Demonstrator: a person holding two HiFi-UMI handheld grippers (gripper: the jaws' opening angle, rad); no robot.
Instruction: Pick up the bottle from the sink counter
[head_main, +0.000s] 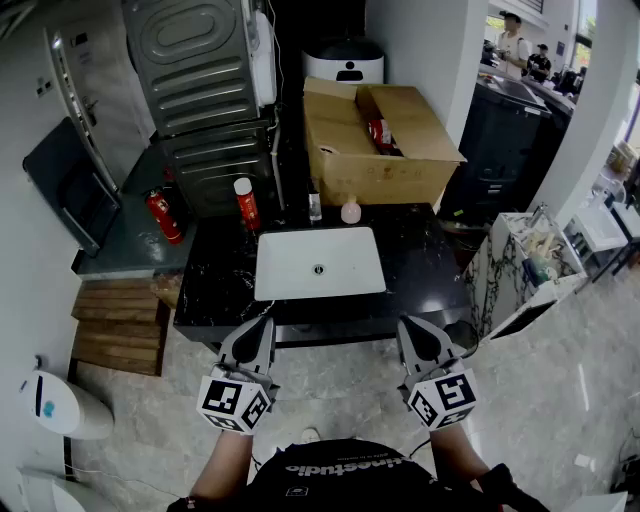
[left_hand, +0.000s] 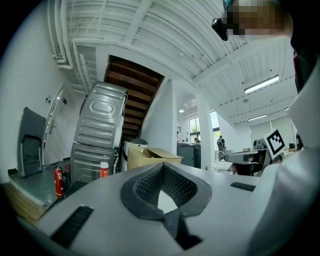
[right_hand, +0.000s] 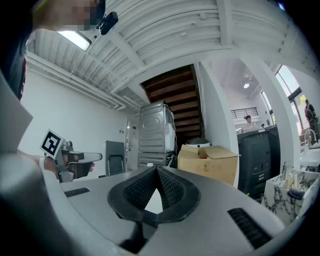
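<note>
Mostly the gripper views are blocked by their own grey, ribbed-pad jaws: in the left one only the white cap & red top of the bottle (left_hand: 104, 170) show over the jaw, base cut off. Head view: left gripper (head_main: 262, 325) & right gripper (head_main: 410, 325) hang short of the black marble table (head_main: 215, 290), each w/ jaws pressed together, nothing btwn. Bottle stands upright at back left, near the white rectangular sink (head_main: 290, 285); a small pink bottle (head_main: 350, 211) sits behind the sink, details too small to tell.
</note>
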